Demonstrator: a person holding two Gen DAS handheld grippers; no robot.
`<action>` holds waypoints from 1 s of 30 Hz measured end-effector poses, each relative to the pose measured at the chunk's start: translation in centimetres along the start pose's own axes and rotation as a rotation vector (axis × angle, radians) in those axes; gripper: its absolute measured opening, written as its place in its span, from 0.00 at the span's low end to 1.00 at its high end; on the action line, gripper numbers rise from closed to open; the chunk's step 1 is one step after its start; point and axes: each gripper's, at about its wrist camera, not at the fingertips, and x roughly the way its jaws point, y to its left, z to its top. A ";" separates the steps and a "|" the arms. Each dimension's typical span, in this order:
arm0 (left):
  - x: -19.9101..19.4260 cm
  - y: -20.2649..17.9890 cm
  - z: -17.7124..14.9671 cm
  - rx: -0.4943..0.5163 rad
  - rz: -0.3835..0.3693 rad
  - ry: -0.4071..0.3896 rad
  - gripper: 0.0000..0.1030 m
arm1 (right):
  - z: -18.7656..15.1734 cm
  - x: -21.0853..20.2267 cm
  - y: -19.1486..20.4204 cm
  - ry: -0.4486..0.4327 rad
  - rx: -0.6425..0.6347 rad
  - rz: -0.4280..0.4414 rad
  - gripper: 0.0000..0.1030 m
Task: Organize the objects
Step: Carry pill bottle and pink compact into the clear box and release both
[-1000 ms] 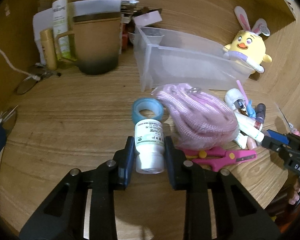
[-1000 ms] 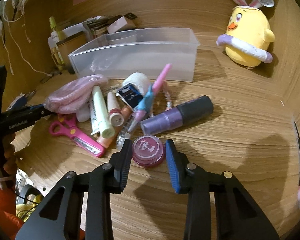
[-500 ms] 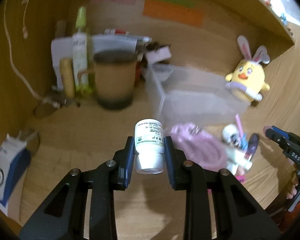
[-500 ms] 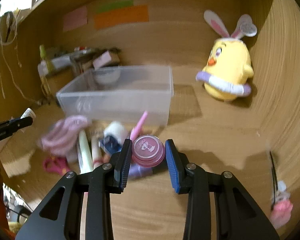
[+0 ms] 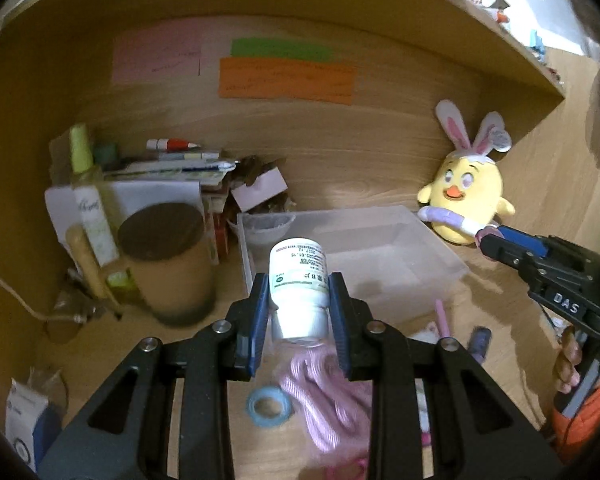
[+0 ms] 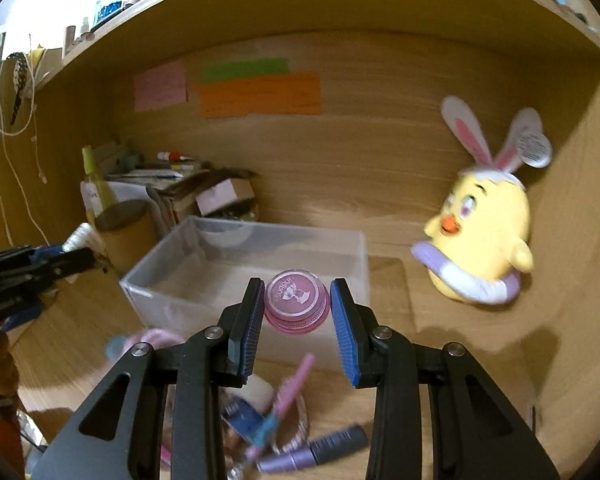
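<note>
— What's the left gripper [image 5: 299,307] got?

— A white bottle [image 5: 299,286], smooth plastic, round, with a printed label. The blue ribbed pads are pressed on both its sides, so it's clamped tight, held up in the air with its flat base pointing away from the claw and its neck down between the fingers.

— And the other one?

— The right gripper [image 6: 299,310] holds a small pink jar [image 6: 295,303], a squat glossy disc with a white logo on the lid. It sits between the tips of the jaws, lid facing up toward the camera, pinched at its sides.

— Where are they over the desk?

— Both hang just before the clear bin [image 5: 440,256], a frosted, rectangular plastic tub with thin walls. From the right wrist view the jar overlaps the bin's near wall [image 6: 172,300].

— What's under them?

— A loose pile on the wooden desk [image 5: 100,344]: a coil of pink braided rope [image 5: 324,400], a blue tape roll [image 5: 269,405], a purple tube with a dark cap [image 6: 320,450], a pink pen [image 6: 290,388]. Blurred, mostly.

— Further out?

— A fuzzy yellow chick plush [image 6: 488,236] with rabbit ears leans by the right wall. On the left stands a brown mug [image 5: 168,268], matte, with a tall pale-green spray bottle [image 5: 90,200] behind it. Pink, green and orange paper notes [image 5: 286,80] are stuck on the back panel.
</note>
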 end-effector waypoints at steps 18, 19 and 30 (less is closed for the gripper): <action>12.3 0.0 2.1 -0.004 -0.077 0.333 0.28 | 1.9 10.5 2.4 0.235 -0.090 0.030 0.30; 12.7 0.1 2.1 -0.002 -0.076 0.346 0.28 | 1.8 11.3 2.4 0.256 -0.094 0.034 0.30; 12.7 -1.1 1.7 0.072 -0.073 0.329 0.28 | 0.7 14.4 3.0 0.361 -0.123 0.032 0.30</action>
